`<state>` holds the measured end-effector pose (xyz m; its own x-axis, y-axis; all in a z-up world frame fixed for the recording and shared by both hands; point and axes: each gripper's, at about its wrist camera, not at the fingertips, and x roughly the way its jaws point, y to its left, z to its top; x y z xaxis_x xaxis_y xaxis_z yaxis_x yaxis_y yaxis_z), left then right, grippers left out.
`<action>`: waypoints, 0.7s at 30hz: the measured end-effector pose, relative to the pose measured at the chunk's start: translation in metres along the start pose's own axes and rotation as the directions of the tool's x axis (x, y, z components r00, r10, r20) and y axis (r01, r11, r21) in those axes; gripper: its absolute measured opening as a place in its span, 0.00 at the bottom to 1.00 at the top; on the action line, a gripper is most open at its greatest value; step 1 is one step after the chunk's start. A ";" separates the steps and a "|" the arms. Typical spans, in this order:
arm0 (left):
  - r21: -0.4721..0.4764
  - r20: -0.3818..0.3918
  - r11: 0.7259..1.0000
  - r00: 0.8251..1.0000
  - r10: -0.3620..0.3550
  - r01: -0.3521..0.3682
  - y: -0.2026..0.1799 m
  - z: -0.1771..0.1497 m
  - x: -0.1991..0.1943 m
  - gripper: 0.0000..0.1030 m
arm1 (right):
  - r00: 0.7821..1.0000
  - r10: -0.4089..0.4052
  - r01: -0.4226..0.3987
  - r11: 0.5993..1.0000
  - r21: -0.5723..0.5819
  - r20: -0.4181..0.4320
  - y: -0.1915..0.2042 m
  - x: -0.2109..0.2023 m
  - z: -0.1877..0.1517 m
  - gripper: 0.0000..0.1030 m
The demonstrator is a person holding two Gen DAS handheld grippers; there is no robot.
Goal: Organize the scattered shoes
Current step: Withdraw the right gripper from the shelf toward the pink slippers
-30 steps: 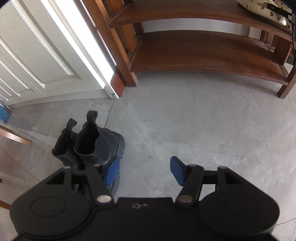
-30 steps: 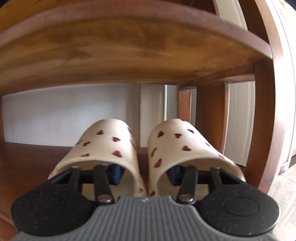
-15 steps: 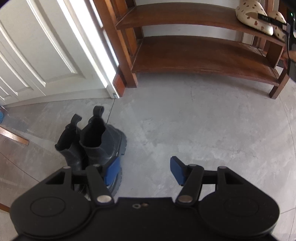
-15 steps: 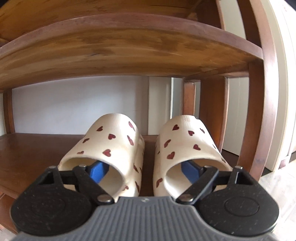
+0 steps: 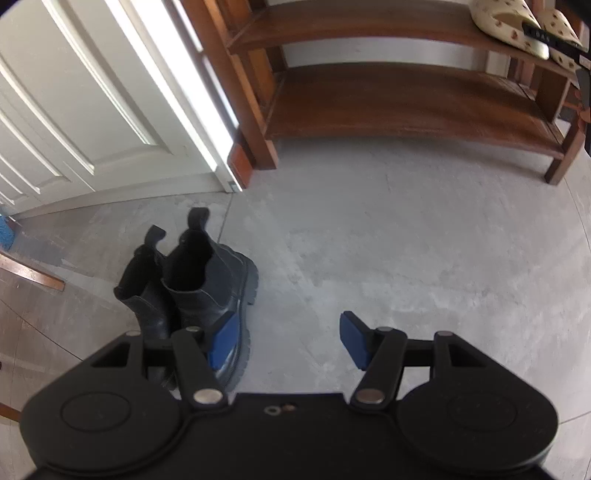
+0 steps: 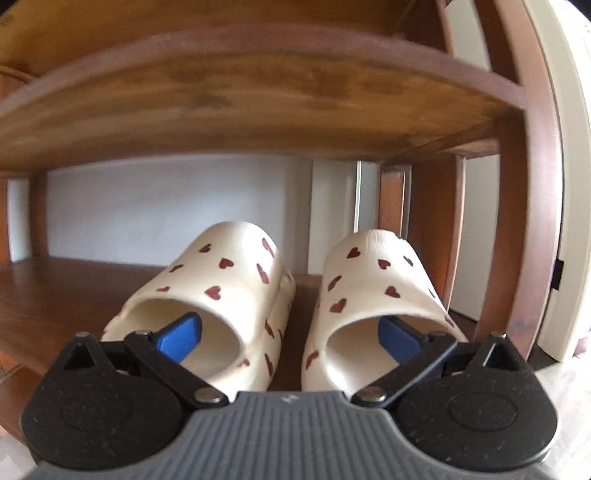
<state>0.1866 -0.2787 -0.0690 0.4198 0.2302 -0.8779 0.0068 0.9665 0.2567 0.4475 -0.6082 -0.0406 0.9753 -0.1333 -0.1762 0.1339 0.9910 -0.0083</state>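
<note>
Two black ankle boots (image 5: 192, 291) stand side by side on the grey floor, just ahead and to the left of my left gripper (image 5: 288, 339), which is open and holds nothing. Its left blue pad (image 5: 223, 339) overlaps the nearer boot's sole in the view. A pair of cream slippers with red hearts (image 6: 229, 291) rests on a shelf of the wooden shoe rack (image 6: 74, 291). My right gripper (image 6: 290, 339) is open, with one blue pad at the mouth of each slipper. In the left wrist view the slippers (image 5: 506, 18) show at the top right.
The wooden rack (image 5: 406, 99) has a bare lower shelf and stands against the wall. A white panelled door (image 5: 92, 110) is to its left. The rack's right post (image 6: 524, 221) is close beside the right slipper. Open grey floor (image 5: 406, 240) lies between boots and rack.
My right gripper's fingers have spread wider and drawn back toward the slippers' mouths; the slippers stay on the shelf. The left gripper has backed off slightly, still open near the boots.
</note>
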 end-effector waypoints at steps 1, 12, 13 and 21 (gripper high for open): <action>0.010 -0.005 1.000 1.000 0.002 -0.002 -0.003 -0.001 0.001 0.59 | 1.000 0.006 -0.007 1.000 0.016 0.019 -0.002 -0.005 -0.001 1.00; -0.047 0.056 0.999 0.998 0.014 -0.012 0.042 -0.001 -0.037 0.59 | 0.990 0.030 -0.029 1.000 -0.009 0.140 0.040 -0.131 -0.013 1.00; -0.058 0.068 0.998 0.997 0.020 -0.016 0.053 -0.002 -0.043 0.59 | 0.993 0.048 -0.047 0.999 -0.010 0.106 0.054 -0.149 -0.016 1.00; -0.145 0.089 0.984 0.992 -0.091 0.104 0.125 -0.028 -0.043 0.59 | 0.972 0.136 -0.149 0.987 -0.052 -0.193 0.162 -0.310 -0.051 1.00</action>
<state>0.1444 -0.1648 -0.0104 0.4967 0.1298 -0.8582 -0.0811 0.9914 0.1030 0.1582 -0.4056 -0.0373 0.9319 0.0085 -0.3627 -0.0221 0.9992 -0.0333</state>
